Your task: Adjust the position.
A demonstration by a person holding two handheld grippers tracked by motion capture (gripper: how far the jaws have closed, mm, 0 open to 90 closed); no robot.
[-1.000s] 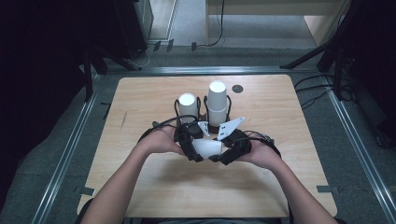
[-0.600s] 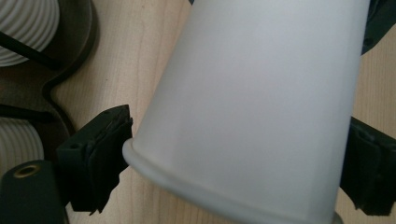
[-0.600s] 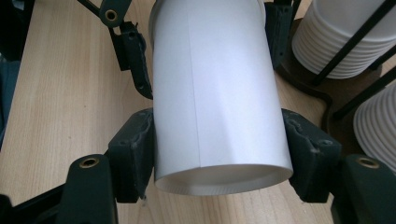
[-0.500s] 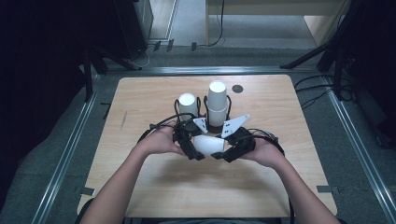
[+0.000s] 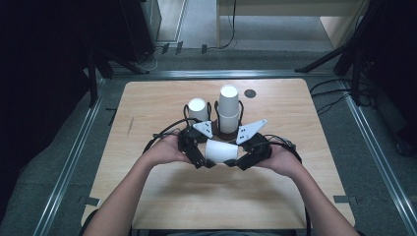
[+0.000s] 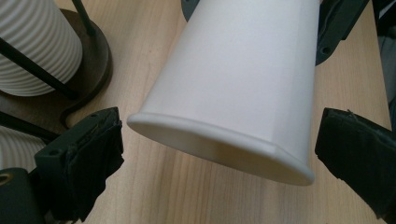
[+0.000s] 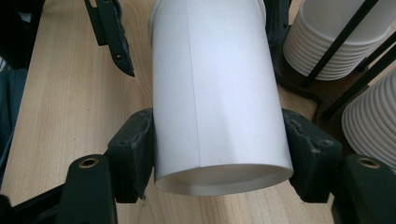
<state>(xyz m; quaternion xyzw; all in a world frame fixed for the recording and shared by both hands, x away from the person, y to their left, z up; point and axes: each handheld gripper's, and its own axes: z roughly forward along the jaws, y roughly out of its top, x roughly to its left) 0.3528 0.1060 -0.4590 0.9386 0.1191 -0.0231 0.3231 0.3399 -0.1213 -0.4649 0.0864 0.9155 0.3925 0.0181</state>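
A white paper cup lies on its side just above the wooden table, between my two grippers. My right gripper is shut on its base end, and in the right gripper view the pads press both sides of the cup; its jaws have just been closing on it. My left gripper is open at the rim end. Its jaws have just been opening and stand clear of the cup on both sides in the left gripper view.
Just behind the grippers, a black wire holder carries a short stack of cups and a taller stack of cups. A small dark disc sits near the table's far edge. Metal rails run along the floor on both sides.
The left gripper's jaws have spread away from the cup's rim. The cup has levelled out between the grippers. Both hands have stayed where they were.
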